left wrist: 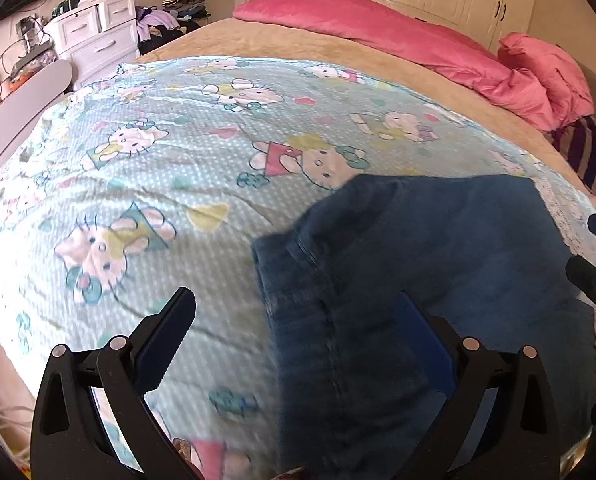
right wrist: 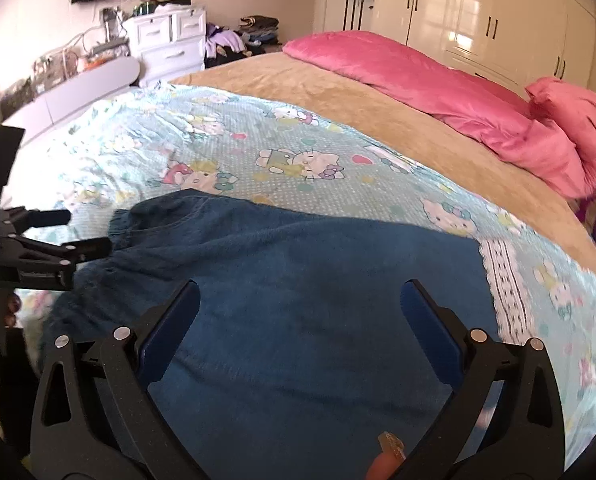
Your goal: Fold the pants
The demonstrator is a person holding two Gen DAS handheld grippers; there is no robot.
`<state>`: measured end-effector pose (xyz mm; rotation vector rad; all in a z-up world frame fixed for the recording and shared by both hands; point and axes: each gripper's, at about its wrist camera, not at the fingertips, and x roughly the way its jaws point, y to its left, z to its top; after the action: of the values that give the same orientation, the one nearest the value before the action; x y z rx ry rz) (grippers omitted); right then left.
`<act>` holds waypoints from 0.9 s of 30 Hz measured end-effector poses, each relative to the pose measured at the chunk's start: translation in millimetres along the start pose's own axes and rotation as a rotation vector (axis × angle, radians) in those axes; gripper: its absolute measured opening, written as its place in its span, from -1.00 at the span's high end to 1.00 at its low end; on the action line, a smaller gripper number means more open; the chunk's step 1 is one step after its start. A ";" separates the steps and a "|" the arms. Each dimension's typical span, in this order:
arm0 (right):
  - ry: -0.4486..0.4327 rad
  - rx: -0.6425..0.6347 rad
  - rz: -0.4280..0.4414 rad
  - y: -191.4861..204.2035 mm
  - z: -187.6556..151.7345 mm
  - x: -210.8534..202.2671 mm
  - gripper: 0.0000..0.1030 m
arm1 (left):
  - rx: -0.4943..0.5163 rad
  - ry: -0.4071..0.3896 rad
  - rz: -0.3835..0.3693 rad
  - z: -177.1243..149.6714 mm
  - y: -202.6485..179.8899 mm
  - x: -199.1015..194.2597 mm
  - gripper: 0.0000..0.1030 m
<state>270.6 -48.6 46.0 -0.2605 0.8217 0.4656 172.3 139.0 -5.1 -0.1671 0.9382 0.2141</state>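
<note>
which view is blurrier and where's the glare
Left wrist view: motion blur smears the pants and nearby sheet; the far room stays sharper. Right wrist view: crisper overall, with window glare on the glossy wardrobe doors and a washed-out left edge. Both bend straight lines, fisheye style.

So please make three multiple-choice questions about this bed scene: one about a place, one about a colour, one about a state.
1. Where do the pants lie?
A. on the cartoon sheet
B. on the pink pillow
C. on the floor

2. What colour are the pants?
A. red
B. dark blue
C. white

3. How are the left gripper and the right gripper?
A. both shut
B. only the left open
C. both open

Answers: 1 A, the sheet shows around them; 2 B, the cloth is dark blue in both views; 3 C, each pair of fingers stands wide apart, holding nothing.
</note>
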 end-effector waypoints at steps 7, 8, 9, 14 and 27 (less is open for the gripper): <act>0.046 -0.045 0.065 0.7 23.1 41.3 -0.84 | 0.015 0.059 0.008 14.7 8.1 35.2 -0.92; 0.054 -0.066 0.064 2.2 27.2 49.3 -0.84 | 0.013 0.056 0.006 16.1 8.6 37.7 -0.92; 0.062 -0.073 0.064 2.1 29.5 54.6 -0.84 | 0.016 0.048 0.008 17.6 8.8 40.4 -0.92; 0.110 -0.106 0.072 1.3 42.6 86.9 -0.84 | 0.040 0.039 0.040 24.3 9.0 55.2 -0.91; 0.161 -0.364 0.085 27.9 54.1 128.8 -0.84 | 0.157 -0.038 0.009 18.2 -12.0 51.1 0.30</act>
<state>367.3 35.2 -16.6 -0.6077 0.9051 0.6816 218.8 137.3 -35.5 -0.0138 0.9142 0.1508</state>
